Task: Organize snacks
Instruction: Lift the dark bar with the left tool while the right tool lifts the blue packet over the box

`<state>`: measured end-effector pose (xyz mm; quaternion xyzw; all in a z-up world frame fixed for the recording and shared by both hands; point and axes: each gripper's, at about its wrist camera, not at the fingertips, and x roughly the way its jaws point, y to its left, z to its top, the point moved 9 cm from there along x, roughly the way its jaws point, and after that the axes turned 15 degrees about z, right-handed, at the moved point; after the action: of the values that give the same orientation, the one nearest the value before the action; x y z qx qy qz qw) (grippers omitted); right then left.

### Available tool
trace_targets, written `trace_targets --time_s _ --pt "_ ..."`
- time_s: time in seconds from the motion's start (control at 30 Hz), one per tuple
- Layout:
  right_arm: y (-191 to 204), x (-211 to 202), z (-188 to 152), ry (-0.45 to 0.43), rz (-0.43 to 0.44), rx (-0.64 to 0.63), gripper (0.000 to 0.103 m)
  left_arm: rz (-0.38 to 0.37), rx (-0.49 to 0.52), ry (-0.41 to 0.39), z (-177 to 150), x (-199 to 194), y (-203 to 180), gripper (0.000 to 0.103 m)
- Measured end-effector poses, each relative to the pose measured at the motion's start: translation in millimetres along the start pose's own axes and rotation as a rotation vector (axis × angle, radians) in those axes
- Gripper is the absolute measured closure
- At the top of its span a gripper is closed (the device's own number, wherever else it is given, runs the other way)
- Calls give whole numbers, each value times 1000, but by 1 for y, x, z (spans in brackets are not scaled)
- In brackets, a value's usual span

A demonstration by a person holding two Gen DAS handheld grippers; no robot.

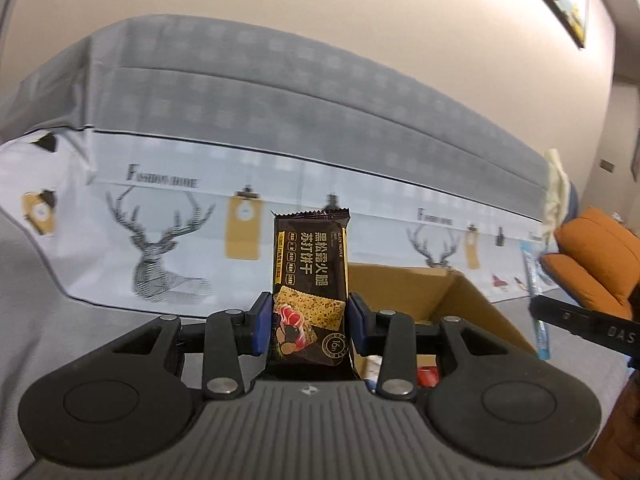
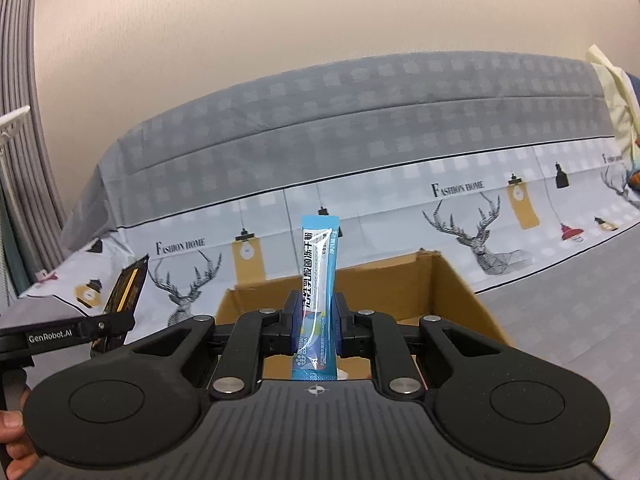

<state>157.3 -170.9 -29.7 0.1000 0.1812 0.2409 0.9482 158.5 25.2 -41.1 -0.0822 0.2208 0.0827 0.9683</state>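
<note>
My left gripper (image 1: pixel 310 322) is shut on a dark brown cracker packet (image 1: pixel 310 264) that stands upright between the blue pads. It also shows edge-on in the right wrist view (image 2: pixel 124 296). My right gripper (image 2: pixel 318 320) is shut on a slim blue stick sachet (image 2: pixel 318 276), held upright; the sachet also shows at the right of the left wrist view (image 1: pixel 534 284). An open cardboard box (image 2: pixel 448 292) sits just beyond and below both grippers; it also shows in the left wrist view (image 1: pixel 464 300), with some red and white items partly visible inside.
A bed with a grey checked and white deer-print cover (image 1: pixel 280 128) runs across behind the box. An orange cushion (image 1: pixel 592 256) lies at the right. Grey curtains (image 2: pixel 24 120) hang at the left. A framed picture (image 1: pixel 560 0) is on the wall.
</note>
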Motion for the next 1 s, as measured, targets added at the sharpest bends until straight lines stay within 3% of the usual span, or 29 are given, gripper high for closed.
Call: trace_targets --time_s 0.43,1.0 --pt "-9 -2 -2 15 -52 -43 86 -127 63 -42 -10 -5 -52 60" --pt "-7 0 -3 23 -70 -71 86 -203 152 -73 -23 -14 -92 60"
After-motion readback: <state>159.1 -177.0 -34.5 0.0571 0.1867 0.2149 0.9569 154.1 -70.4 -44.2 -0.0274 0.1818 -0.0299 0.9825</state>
